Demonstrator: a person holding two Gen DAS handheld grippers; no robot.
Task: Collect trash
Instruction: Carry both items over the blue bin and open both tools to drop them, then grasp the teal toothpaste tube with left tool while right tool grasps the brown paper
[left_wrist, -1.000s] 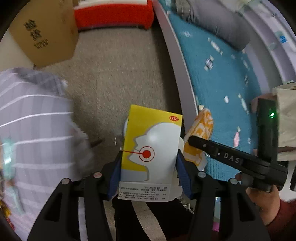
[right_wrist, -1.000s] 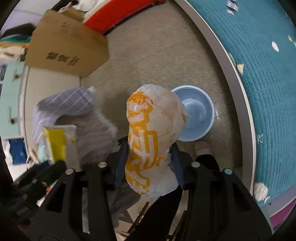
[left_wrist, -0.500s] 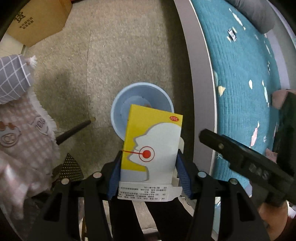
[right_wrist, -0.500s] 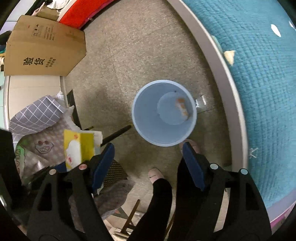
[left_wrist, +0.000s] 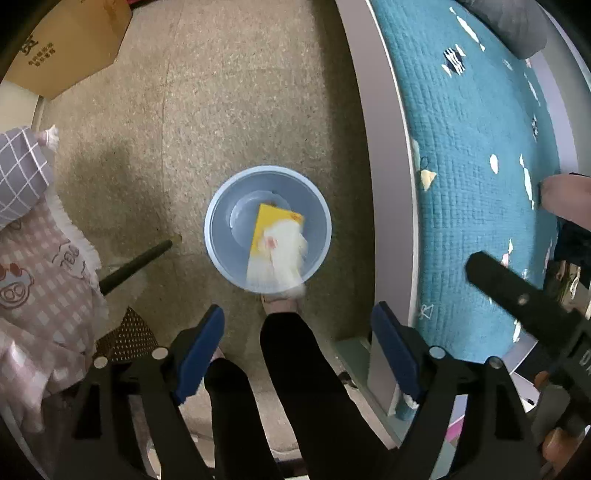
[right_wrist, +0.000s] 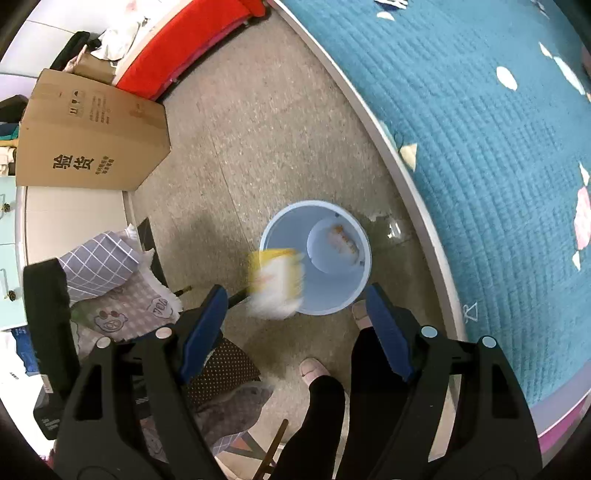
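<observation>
We count two grippers, and both stand with their jaws spread wide and nothing between them: the left gripper (left_wrist: 297, 354) at the bottom of the left wrist view, the right gripper (right_wrist: 295, 325) at the bottom of the right wrist view. We count one pale blue bin (left_wrist: 221, 206) on the floor (left_wrist: 221, 92) at frame centre, beside the bed (left_wrist: 480, 166) with its teal quilt. One yellow and white box (left_wrist: 275, 245), blurred, sits over the bin's mouth; any print on it is unreadable. In the right wrist view the same box (right_wrist: 275, 282) overlaps the bin's left rim, and one orange-marked wrapper (right_wrist: 341, 240) lies on the bin's bottom. One cardboard carton (right_wrist: 88, 136) at upper left carries dark Chinese characters, too small for us to transcribe reliably.
</observation>
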